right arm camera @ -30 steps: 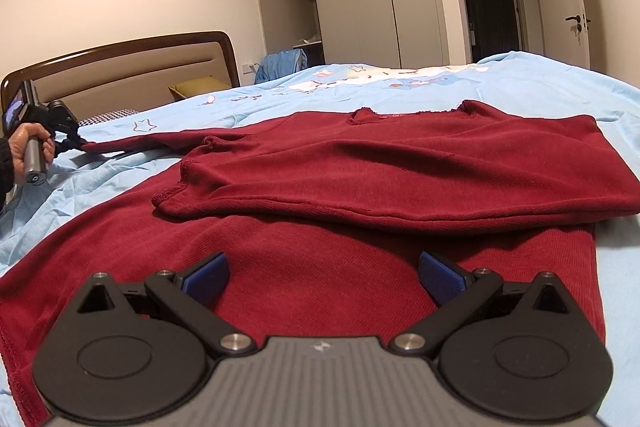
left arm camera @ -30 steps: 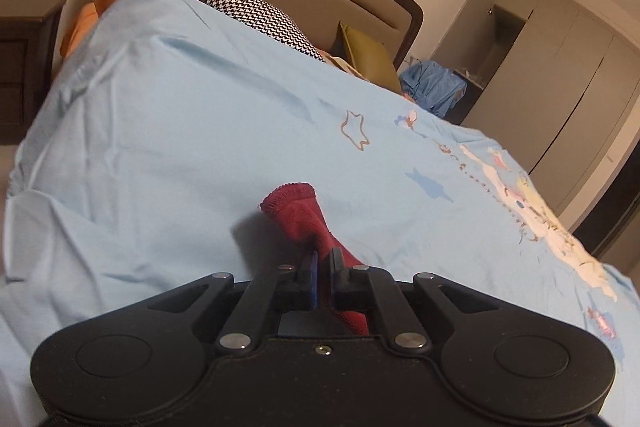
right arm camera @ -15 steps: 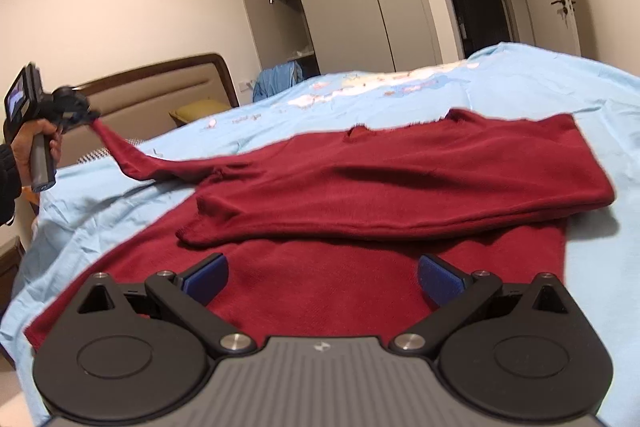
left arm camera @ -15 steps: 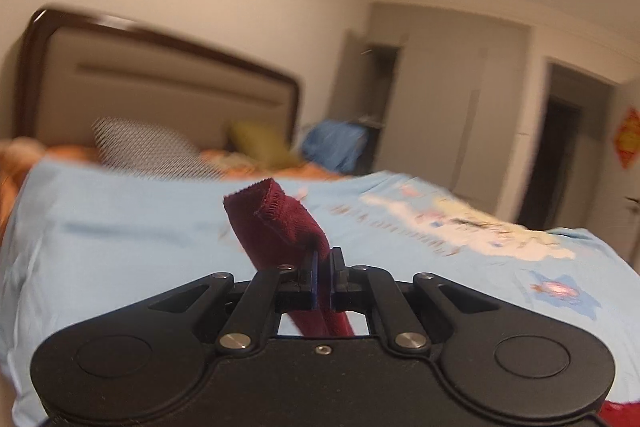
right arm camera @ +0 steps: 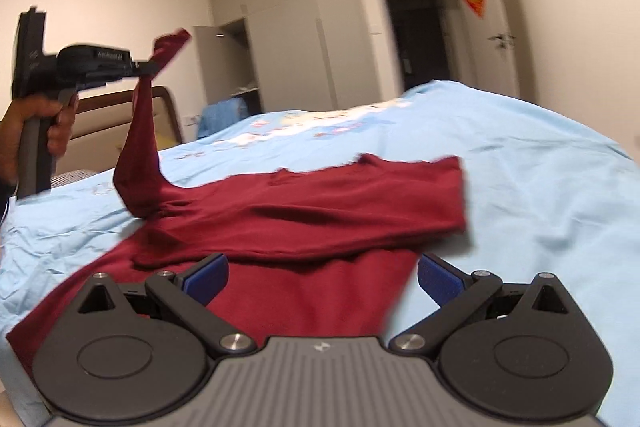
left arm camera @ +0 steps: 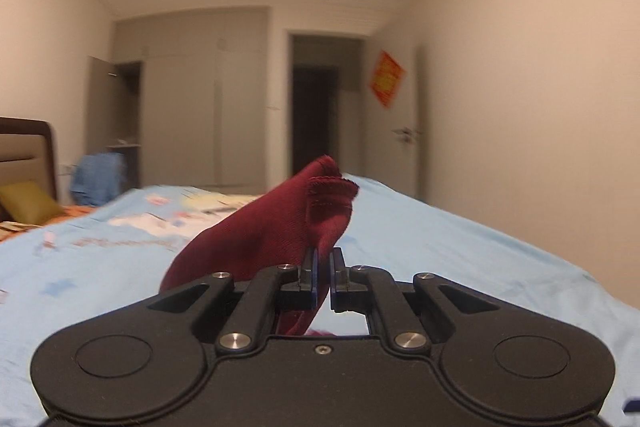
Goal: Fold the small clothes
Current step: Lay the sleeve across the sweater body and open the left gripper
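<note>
Lifted higher, left hand-held gripper (left arm camera: 323, 269) pinching sleeve cuff (left arm camera: 330, 201), right hand-held gripper (right arm camera: 322, 277) spread wide, empty, over sweater (right arm camera: 320, 203)

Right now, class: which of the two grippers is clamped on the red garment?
The left gripper, raised at the picture's left, pinches the sleeve. The right gripper hangs open, holding nothing.
</note>
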Available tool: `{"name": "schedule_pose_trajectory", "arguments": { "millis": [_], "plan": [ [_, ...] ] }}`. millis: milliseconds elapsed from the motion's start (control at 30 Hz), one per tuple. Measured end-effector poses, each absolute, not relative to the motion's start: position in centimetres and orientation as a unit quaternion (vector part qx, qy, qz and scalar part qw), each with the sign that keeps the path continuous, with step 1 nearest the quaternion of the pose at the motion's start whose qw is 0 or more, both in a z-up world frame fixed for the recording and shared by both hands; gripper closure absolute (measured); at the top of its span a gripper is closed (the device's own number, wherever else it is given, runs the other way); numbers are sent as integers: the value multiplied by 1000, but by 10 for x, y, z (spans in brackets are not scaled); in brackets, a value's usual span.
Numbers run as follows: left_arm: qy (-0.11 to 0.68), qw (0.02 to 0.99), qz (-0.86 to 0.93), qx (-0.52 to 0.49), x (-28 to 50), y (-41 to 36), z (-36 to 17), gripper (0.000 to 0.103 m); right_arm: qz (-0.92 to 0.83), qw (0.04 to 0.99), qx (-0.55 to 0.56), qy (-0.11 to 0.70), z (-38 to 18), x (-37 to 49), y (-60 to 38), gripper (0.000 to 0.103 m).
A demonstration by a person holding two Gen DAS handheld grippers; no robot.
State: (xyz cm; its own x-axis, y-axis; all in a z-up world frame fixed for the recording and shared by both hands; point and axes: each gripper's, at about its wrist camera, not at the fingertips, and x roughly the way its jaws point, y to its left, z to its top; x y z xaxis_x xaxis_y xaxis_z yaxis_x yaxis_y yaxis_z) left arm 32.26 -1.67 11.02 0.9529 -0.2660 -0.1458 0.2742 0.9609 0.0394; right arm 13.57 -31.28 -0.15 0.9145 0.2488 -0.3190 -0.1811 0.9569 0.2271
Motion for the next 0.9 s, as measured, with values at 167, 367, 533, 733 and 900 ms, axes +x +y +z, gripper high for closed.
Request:
{"name": "schedule_pose_trajectory", "arguments": {
  "millis": [167,367,533,733,900],
  "plan": [
    [123,966,-214,83,305,-74,41,98,68,973,109,194,-8,117,-339,0],
    [210,939,-248,108,300,-80,-14,89,42,971,126,201,-14,107,-356,0],
    [226,943,-226,89,288,-55,-13,42,46,970,129,200,-15,112,-352,0],
    [231,960,-135,83,272,4,11,21,66,968,117,210,-17,121,-335,0],
    [265,958,-24,108,286,57,2,18,77,968,108,213,-14,126,-325,0]
  ]
}}
